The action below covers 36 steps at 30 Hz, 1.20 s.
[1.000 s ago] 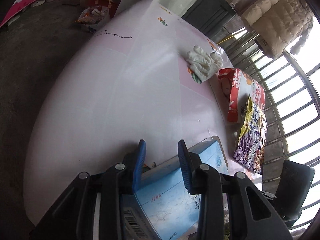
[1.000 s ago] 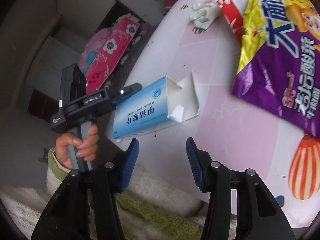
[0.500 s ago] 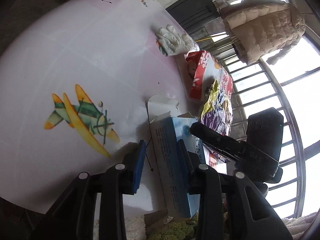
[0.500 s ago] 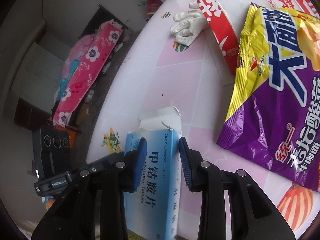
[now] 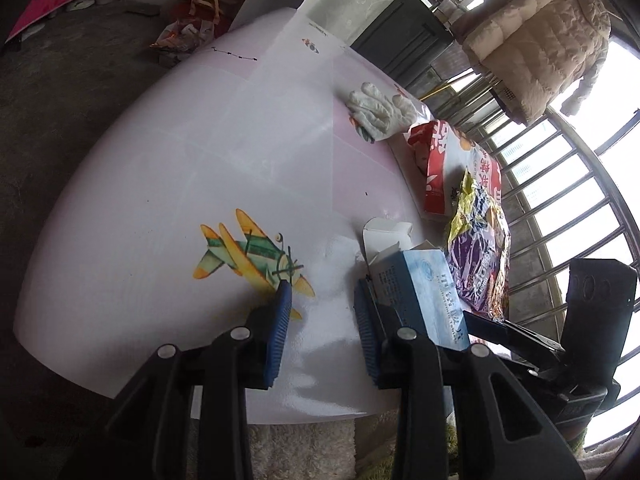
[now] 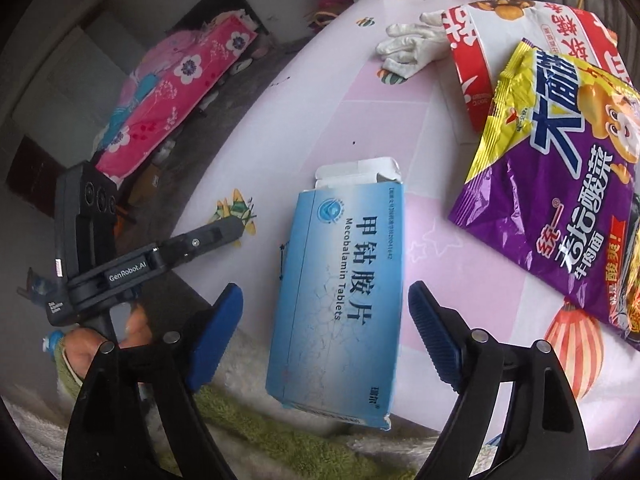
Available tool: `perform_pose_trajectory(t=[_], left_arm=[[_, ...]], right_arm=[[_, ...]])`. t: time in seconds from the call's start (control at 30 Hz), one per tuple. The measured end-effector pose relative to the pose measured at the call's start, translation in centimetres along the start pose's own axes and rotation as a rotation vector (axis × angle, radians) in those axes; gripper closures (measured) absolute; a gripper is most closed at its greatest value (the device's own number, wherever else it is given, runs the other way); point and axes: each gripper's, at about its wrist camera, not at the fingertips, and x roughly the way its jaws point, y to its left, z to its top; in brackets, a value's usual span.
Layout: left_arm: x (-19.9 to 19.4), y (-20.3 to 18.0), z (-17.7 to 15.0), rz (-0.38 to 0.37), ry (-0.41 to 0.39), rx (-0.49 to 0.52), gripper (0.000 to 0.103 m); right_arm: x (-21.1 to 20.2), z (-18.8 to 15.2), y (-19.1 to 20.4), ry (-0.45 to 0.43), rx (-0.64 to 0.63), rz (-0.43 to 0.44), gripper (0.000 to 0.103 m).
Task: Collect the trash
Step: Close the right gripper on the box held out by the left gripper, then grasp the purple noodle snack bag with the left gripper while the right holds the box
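1. I've got the round white-and-pink printed surface [image 6: 312,120] spread out below me, and the trash sits along its near and right side, so I'll work from the near edge outward.
2. Biggest piece: the purple-and-yellow crinkled noodle wrapper [image 6: 560,184], lying partly over the red-and-white snack bag [image 6: 500,28] behind it. Both lie flat, so I judge they'll need a pinch at a raised edge, later.
3. The step in hand is the flat light-blue cardboard tablet box [image 6: 344,280], torn flap at its far end, near end hanging over the surface's edge above the green-and-white towel [image 6: 280,432].
4. My right gripper [image 6: 326,320] is opening wide right now; the box lies between the blue pads, but they don't press on it, so it holds nothing.
5. To do this well, I'd centre on the overhanging near end, close across the box's width, and squeeze gently, since empty cardboard should crush easily.
6. My left gripper [image 5: 322,334] stands partly open and empty over the surface, the box just outside its right finger. I'd keep it clear of the right gripper's path.
7. The white crumpled glove [image 5: 378,110] at the far side sits well apart from the box.
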Motion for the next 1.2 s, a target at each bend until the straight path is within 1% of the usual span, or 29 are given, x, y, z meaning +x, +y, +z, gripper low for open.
perform_pose_trajectory(t=[0.1, 0.23, 0.3, 0.37, 0.4, 0.43, 0.47, 0.57, 0.67, 0.77, 0.9, 1.0, 1.07, 1.13, 1.2], left_arm=[[0.0, -0.4, -0.3, 0.024, -0.006, 0.023, 0.073], [0.1, -1.0, -0.4, 0.099, -0.027, 0.075, 0.072], [0.2, -1.2, -0.3, 0.125, -0.034, 0.087, 0.071], [0.2, -1.1, -0.3, 0.134, -0.037, 0.083, 0.07], [0.2, -1.1, -0.2, 0.138, -0.04, 0.082, 0.068], [0.2, -1.2, -0.2, 0.146, -0.044, 0.085, 0.064], [0.2, -1.3, -0.1, 0.157, -0.049, 0.09, 0.06], [0.0, -1.6, 0.0, 0.19, -0.066, 0.109, 0.054], [-0.3, -1.7, 0.2, 0.195, -0.075, 0.104, 0.053], [-0.7, -1.9, 0.6, 0.169, -0.094, 0.095, 0.053], [-0.7, -3.1, 1.4, 0.129, -0.121, 0.118, 0.053], [0.2, -4.3, 2.2, 0.083, -0.109, 0.143, 0.053], [1.3, -5.4, 2.7, 0.037, -0.09, 0.157, 0.053], [2.5, -6.7, 3.2, -0.036, -0.061, 0.166, 0.053], [4.0, -8.1, 3.6, -0.117, -0.025, 0.176, 0.053]], right_arm=[[1.2, 0.0, 1.0, 0.021, -0.044, -0.068, 0.021], [2.4, 0.0, 1.3, 0.041, -0.073, -0.118, 0.021], [2.6, 0.0, 1.4, 0.032, -0.096, -0.144, 0.021], [2.7, 0.1, 1.6, 0.028, -0.117, -0.171, 0.025], [2.6, 0.0, 1.7, 0.024, -0.122, -0.182, 0.029], [2.5, 0.0, 1.7, 0.021, -0.127, -0.189, 0.032], [2.5, 0.0, 1.5, 0.02, -0.125, -0.185, 0.032], [1.7, -0.3, 1.0, 0.009, -0.097, -0.156, 0.034], [0.2, -0.8, 0.3, -0.016, -0.061, -0.105, 0.035], [-1.9, -1.0, -0.5, -0.057, -0.043, -0.066, 0.035], [-5.7, -1.7, -1.9, -0.152, -0.032, -0.073, 0.035], [-9.1, -2.6, -4.0, -0.241, 0.009, -0.08, 0.035], [-11.4, -3.1, -5.9, -0.306, 0.056, -0.115, 0.035], [-13.1, -3.8, -8.4, -0.362, 0.121, -0.17, 0.035], [-14.0, -4.3, -11.4, -0.39, 0.206, -0.221, 0.035]])
